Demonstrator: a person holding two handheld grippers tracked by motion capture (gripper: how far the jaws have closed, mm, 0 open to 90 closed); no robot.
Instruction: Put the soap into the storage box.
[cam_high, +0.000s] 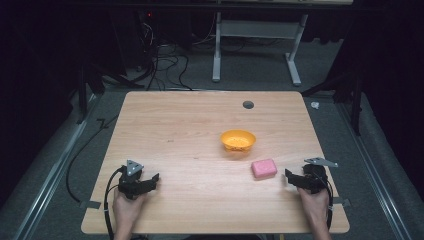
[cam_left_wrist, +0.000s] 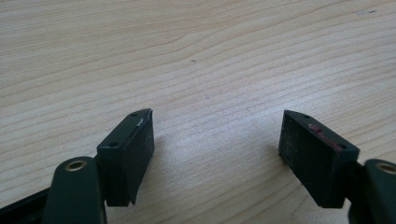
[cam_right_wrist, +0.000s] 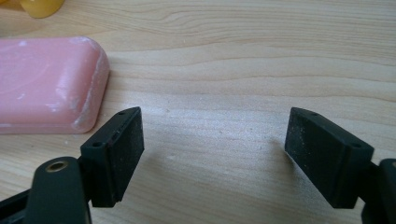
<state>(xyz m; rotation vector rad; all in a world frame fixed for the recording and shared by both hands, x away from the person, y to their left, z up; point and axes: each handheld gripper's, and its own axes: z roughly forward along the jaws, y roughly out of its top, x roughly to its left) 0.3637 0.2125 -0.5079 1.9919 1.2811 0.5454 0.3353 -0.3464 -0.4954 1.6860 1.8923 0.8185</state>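
A pink bar of soap (cam_high: 264, 168) lies on the wooden table (cam_high: 190, 125), right of centre. An orange bowl (cam_high: 238, 140) stands just behind it. My right gripper (cam_high: 292, 178) rests near the table's front right, a short way right of the soap, open and holding nothing. In the right gripper view the soap (cam_right_wrist: 46, 84) lies ahead and left of the open gripper (cam_right_wrist: 212, 130), and the bowl's edge (cam_right_wrist: 39, 7) peeks in at the top left. My left gripper (cam_high: 150, 180) sits at the front left, also open, with bare wood between its jaws (cam_left_wrist: 217, 128).
A small dark round hole (cam_high: 248, 105) sits near the table's far edge. Beyond the table are a white desk frame (cam_high: 255, 45) and cables (cam_high: 165, 60) on the grey floor. A person's hands (cam_high: 127, 210) come in from the bottom.
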